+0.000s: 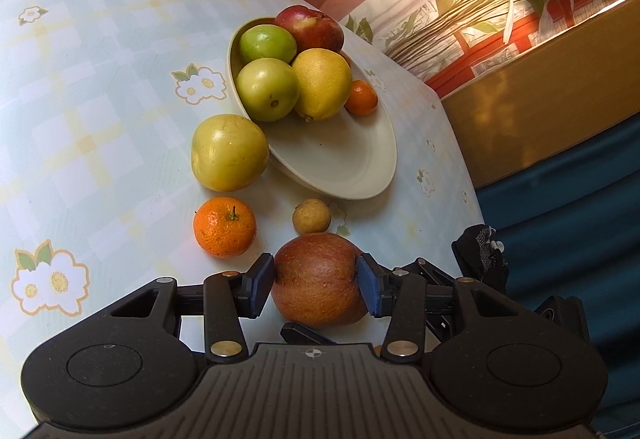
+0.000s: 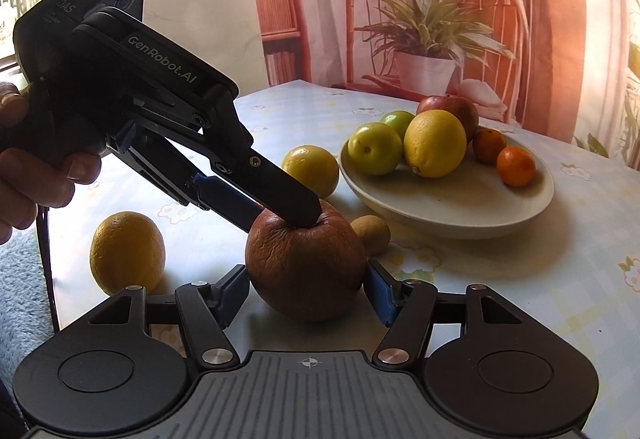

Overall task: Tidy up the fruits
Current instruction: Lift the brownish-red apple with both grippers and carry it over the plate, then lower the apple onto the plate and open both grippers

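Looking over a pale checked tablecloth with daisy prints [image 1: 100, 119], backed by a printed curtain of a chair and potted plant [image 2: 432, 23], I see my left gripper [image 1: 316, 285], marked "GenRobot.AI", and right gripper [image 2: 306, 289] both bracketing a wrinkled brown-red apple [image 2: 306, 267] on the table near the cream oval fruit bowl [image 2: 460, 207]; whether either gripper's pads press the apple I cannot tell.

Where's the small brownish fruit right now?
The small brownish fruit is on the table in front of the bowl, between it and the red apple.

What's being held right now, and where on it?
Wrinkled red-brown apple on the table: left gripper pinches its opposite sides; right gripper also flanks it, contact unclear.
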Demonstrator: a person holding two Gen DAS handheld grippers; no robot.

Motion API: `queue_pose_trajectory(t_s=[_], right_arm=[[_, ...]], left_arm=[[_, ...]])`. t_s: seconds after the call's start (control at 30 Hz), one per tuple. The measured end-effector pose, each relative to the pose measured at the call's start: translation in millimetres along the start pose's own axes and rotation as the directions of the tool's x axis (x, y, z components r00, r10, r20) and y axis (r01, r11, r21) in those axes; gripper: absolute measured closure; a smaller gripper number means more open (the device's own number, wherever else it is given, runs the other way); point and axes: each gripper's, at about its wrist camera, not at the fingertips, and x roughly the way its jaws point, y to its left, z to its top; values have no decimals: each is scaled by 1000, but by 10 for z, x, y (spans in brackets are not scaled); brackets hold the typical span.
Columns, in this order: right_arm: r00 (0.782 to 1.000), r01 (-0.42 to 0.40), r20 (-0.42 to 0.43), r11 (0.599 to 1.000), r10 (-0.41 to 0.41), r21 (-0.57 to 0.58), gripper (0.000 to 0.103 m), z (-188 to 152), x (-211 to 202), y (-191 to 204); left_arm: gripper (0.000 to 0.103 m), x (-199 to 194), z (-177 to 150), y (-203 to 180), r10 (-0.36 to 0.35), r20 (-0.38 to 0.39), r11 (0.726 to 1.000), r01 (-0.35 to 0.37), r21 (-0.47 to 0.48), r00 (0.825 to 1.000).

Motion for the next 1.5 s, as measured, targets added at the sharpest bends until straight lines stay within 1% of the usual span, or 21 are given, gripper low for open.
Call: queue_pose_trajectory(t_s=[0.2, 0.4, 0.7, 0.8, 0.93, 1.07, 1.13, 1.27, 1.37, 1.43, 1.5], right_arm=[[999, -54, 6, 996, 54, 74, 44, -10, -41, -134], [998, -66, 5, 993, 66, 93, 44, -19, -56, -155], [998, -70, 11, 993, 70, 93, 44, -28, -62, -154], [998, -69, 18, 993, 68, 93, 44, -34, -72, -156], [998, -47, 33, 995, 44, 91, 44, -2, -128, -153], [998, -20, 65, 994, 13, 106, 44, 75, -228, -200], [997, -13, 79, 994, 5, 113, 44, 128, -279, -266], [996, 8, 82, 993, -18, 117, 44, 278, -335, -419], [995, 25, 93, 991, -37, 131, 44, 393, -344, -589], [993, 49, 95, 989, -63, 138, 44, 453, -319, -711], [993, 76, 83, 988, -88, 132, 44, 489, -244, -824]], left_arm=[[54, 14, -6, -19, -2, 3, 1000, 2, 7, 1000], [51, 34, -42, 30, -15, 12, 999, 15, -44, 1000], [51, 30, -81, 10, -13, 21, 999, 13, -42, 1000], [51, 20, -78, -33, 0, 20, 1000, 0, -16, 1000], [51, -2, -17, -195, 22, 21, 998, -23, 66, 1000], [51, -20, 105, -308, 2, 24, 995, -4, 97, 1000], [51, -22, 167, -398, -4, 30, 993, 0, 120, 1000], [51, 14, 295, -592, 4, 50, 985, -13, 172, 999], [51, 74, 466, -740, 0, 69, 981, -14, 196, 998], [51, 165, 587, -821, 5, 62, 974, -19, 226, 998], [52, 287, 717, -880, 28, 40, 973, -36, 226, 999]])
